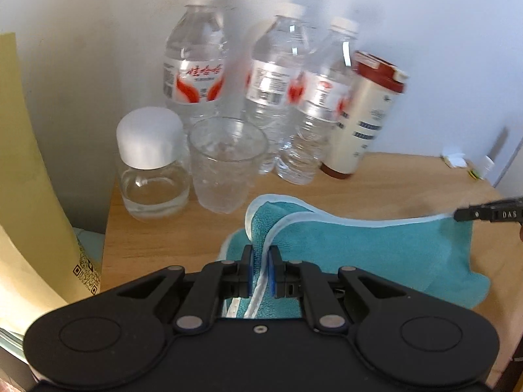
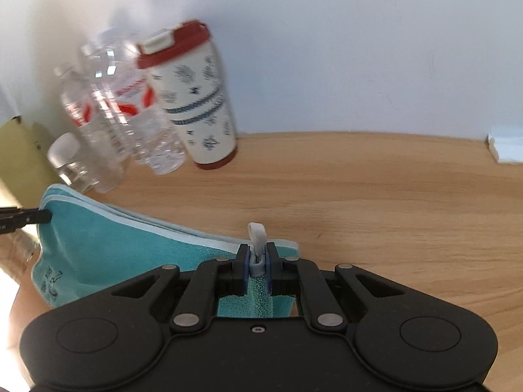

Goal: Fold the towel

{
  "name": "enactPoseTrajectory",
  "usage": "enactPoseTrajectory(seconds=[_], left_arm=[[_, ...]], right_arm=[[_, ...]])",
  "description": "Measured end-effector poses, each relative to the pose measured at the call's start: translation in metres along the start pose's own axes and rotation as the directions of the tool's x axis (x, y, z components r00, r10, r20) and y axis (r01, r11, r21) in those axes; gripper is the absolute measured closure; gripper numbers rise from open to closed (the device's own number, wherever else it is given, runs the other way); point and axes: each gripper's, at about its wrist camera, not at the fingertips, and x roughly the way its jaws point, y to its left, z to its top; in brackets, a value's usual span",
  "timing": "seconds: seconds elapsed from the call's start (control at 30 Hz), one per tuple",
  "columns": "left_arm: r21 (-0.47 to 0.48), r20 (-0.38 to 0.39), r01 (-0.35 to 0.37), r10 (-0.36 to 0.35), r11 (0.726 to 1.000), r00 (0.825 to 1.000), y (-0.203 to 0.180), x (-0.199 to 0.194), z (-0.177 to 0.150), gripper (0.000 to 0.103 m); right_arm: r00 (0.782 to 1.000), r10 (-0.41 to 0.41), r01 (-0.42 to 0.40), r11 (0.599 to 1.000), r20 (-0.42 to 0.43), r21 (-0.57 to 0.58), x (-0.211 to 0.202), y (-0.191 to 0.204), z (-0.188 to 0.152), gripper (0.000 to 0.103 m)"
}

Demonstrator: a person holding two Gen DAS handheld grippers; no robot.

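A teal towel (image 1: 376, 248) with a pale blue hem lies on the wooden table, its top layer lifted along the far edge. My left gripper (image 1: 260, 254) is shut on the towel's left corner, the hem running between its blue pads. In the right wrist view the towel (image 2: 117, 248) stretches leftward, and my right gripper (image 2: 256, 254) is shut on its right corner beside a white hang loop (image 2: 257, 233). Each gripper's black tip shows in the other's view: the right tip (image 1: 487, 214) and the left tip (image 2: 29, 217).
Against the wall stand three water bottles (image 1: 196, 62), a glass jar with a white lid (image 1: 152, 166), a clear tumbler (image 1: 225, 163) and a red-lidded cup (image 1: 366, 114) (image 2: 196, 98). A yellow paper bag (image 1: 29, 196) stands on the left. Bare wooden table (image 2: 392, 202) spreads to the right.
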Motion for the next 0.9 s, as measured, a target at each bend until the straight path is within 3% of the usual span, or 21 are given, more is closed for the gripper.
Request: enactPoseTrajectory(seconds=[0.23, 0.3, 0.37, 0.43, 0.57, 0.67, 0.77, 0.9], left_arm=[[0.011, -0.034, -0.066, 0.066, 0.998, 0.997, -0.004, 0.028, 0.002, 0.093], [0.018, -0.059, -0.097, 0.098, 0.995, 0.993, -0.005, 0.036, 0.003, 0.083], [0.023, -0.064, -0.112, 0.113, 0.993, 0.991, -0.003, 0.036, 0.004, 0.077], [0.026, -0.070, -0.124, 0.125, 0.992, 0.990, 0.000, 0.035, 0.007, 0.070], [0.033, -0.056, -0.119, 0.121, 0.992, 0.991, 0.004, 0.011, 0.013, 0.067], [0.060, -0.042, -0.107, 0.110, 0.992, 0.993, 0.000, -0.003, 0.011, 0.065], [0.136, -0.047, -0.071, 0.078, 0.988, 0.996, -0.017, -0.007, 0.001, 0.064], [0.208, -0.089, -0.019, 0.038, 0.978, 0.995, -0.035, 0.005, -0.014, 0.064]], right_arm=[[0.999, -0.045, 0.045, 0.999, -0.020, -0.007, 0.020, 0.001, 0.002, 0.092], [0.996, -0.073, 0.072, 0.997, -0.043, -0.022, 0.028, 0.004, 0.002, 0.091], [0.994, -0.100, 0.098, 0.994, -0.041, -0.045, 0.029, 0.007, 0.002, 0.081], [0.992, -0.115, 0.113, 0.992, -0.043, -0.059, 0.024, 0.009, 0.003, 0.079], [0.984, -0.169, 0.164, 0.984, -0.058, -0.075, -0.013, 0.001, -0.002, 0.079], [0.983, -0.163, 0.157, 0.984, -0.078, -0.079, -0.037, 0.002, -0.013, 0.079], [0.990, -0.096, 0.087, 0.993, -0.108, -0.083, -0.050, 0.021, -0.031, 0.079], [0.990, -0.035, 0.027, 0.998, -0.137, -0.061, -0.037, 0.048, -0.049, 0.079]])
